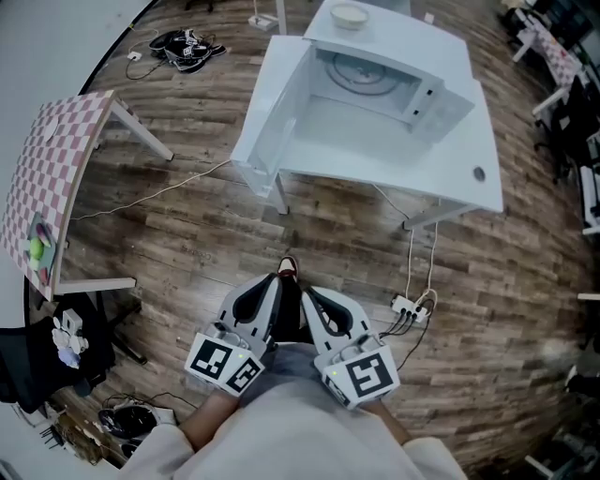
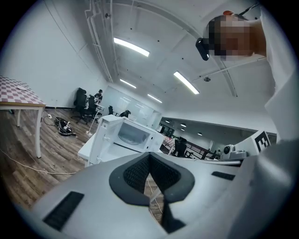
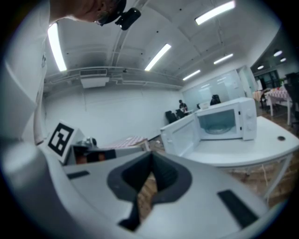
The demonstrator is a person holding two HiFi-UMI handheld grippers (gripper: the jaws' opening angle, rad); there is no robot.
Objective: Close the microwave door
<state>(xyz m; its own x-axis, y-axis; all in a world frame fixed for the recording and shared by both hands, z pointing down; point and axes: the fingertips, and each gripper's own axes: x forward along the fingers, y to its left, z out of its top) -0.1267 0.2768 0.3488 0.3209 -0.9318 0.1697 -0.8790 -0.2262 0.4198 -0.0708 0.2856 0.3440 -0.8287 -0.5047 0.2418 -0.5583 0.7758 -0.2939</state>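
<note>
A white microwave stands on a white table well ahead of me, its door swung wide open to the left and its glass turntable showing inside. A small bowl sits on top of it. Both grippers hang low near my body, far short of the table. The left gripper and the right gripper are shut with nothing between the jaws. In the left gripper view the microwave shows above the shut gripper. The right gripper view has the microwave, its door and the gripper.
A pink checkered table stands at the left. A power strip with cables lies on the wood floor right of the grippers, and a thin cable runs across the floor. A black bundle lies at the back; chairs stand far right.
</note>
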